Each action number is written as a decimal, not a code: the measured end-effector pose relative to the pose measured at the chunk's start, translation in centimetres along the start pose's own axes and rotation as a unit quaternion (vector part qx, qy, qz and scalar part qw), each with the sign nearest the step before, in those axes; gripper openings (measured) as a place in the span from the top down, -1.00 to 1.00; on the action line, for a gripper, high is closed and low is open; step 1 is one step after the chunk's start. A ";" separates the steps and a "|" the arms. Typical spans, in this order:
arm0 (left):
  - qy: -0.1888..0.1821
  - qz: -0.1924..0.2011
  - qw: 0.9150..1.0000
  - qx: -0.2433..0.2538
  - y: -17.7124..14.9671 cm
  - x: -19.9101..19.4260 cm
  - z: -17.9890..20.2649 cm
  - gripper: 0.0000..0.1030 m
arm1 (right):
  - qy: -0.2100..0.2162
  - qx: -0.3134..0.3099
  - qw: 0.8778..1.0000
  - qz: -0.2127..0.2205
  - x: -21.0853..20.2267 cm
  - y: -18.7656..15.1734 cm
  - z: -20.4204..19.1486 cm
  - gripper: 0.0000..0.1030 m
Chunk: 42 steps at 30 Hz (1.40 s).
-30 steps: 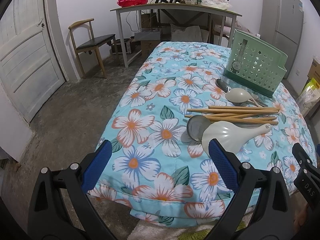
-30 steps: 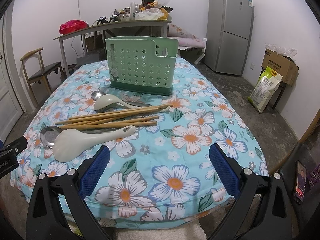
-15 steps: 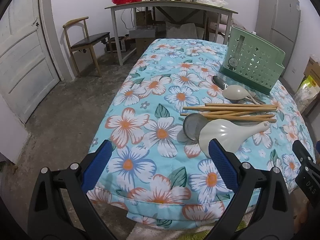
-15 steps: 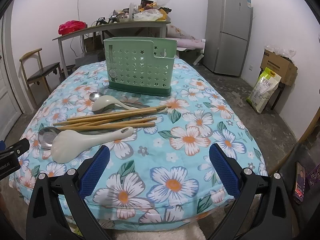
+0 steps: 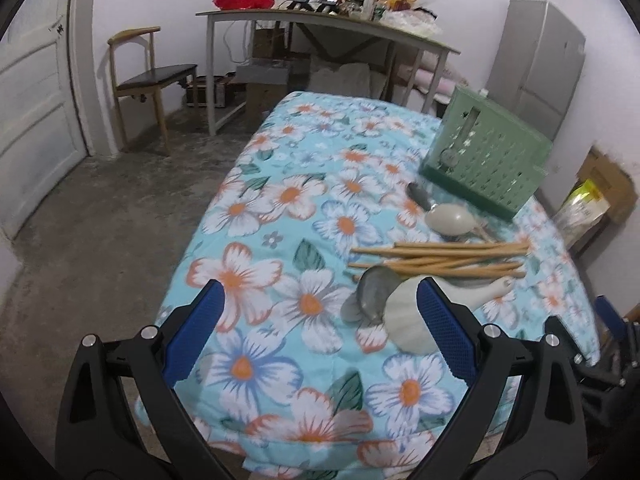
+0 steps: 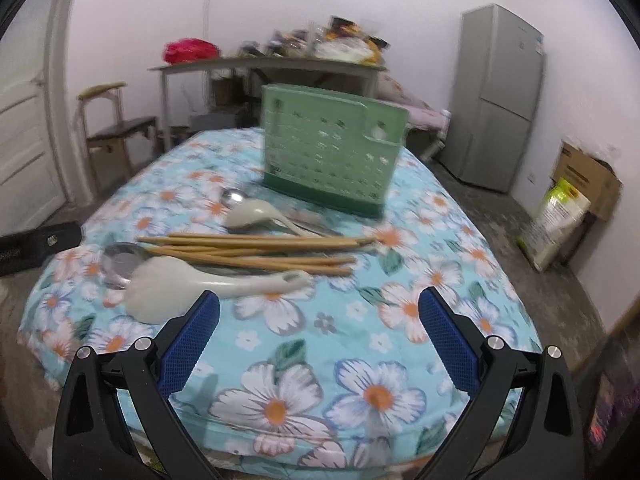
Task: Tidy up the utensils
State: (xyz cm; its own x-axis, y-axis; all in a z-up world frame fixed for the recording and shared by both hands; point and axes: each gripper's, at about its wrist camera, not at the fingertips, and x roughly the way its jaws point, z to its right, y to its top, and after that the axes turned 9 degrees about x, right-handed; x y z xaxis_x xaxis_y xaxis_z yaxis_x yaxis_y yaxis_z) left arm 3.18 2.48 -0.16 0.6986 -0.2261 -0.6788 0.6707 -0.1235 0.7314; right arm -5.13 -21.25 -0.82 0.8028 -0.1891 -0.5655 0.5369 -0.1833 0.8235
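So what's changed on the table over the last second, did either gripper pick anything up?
No. Both grippers moved in toward the utensils: left gripper beside the rice paddle, right gripper just short of it. Jaws open, empty. Chopsticks, spoons and green holder stayed put.

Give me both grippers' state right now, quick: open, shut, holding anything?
Left gripper: open, holding nothing, above the near edge of the floral-covered table.
Right gripper: open, holding nothing, also over the near edge.
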 end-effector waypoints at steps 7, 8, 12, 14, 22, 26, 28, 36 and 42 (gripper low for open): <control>-0.081 -0.030 0.995 -0.053 0.4 2.6 -1.3 -0.04 | 0.065 -0.025 0.997 0.019 -0.3 -0.2 -0.6 -0.88; -0.092 -0.036 0.993 -0.060 0.4 3.1 -1.4 0.06 | 0.071 -0.035 0.997 0.018 -0.4 -0.3 -0.8 -0.88; -0.136 -0.064 0.985 -0.087 0.2 4.9 -1.7 0.27 | 0.093 -0.075 0.993 0.016 -0.5 -0.8 -2.2 -0.87; -0.145 -0.072 0.983 -0.092 0.1 5.7 -1.7 0.42 | 0.102 -0.096 0.990 0.018 -0.6 -1.0 -3.1 -0.77; -0.160 -0.095 0.978 -0.099 0.0 7.6 -1.7 0.82 | 0.128 -0.201 0.971 -0.005 0.3 -2.2 -7.1 -0.32; -0.157 -0.099 0.978 -0.093 0.2 7.8 -1.6 0.87 | 0.121 -0.257 0.958 -0.038 1.7 -2.9 -8.7 -0.07; -0.157 -0.104 0.977 -0.098 0.1 8.0 -1.7 0.87 | 0.114 -0.294 0.947 -0.066 2.6 -3.6 -9.5 0.02; -0.163 -0.112 0.975 -0.104 0.1 8.4 -2.1 0.87 | 0.070 -0.381 0.921 -0.037 3.0 -5.3 -12.1 0.15; -0.163 -0.113 0.975 -0.102 0.1 8.5 -2.1 0.88 | 0.032 -0.423 0.905 0.006 3.1 -6.3 -13.5 0.15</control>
State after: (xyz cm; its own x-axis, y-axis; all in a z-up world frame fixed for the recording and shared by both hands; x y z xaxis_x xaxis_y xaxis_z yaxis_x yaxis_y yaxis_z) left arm 9.70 2.56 -5.95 0.4329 -0.5138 -0.7407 0.8575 -0.0188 0.5141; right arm -2.55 -7.63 -7.16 0.8082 -0.1251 -0.5755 0.5134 0.6283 0.5845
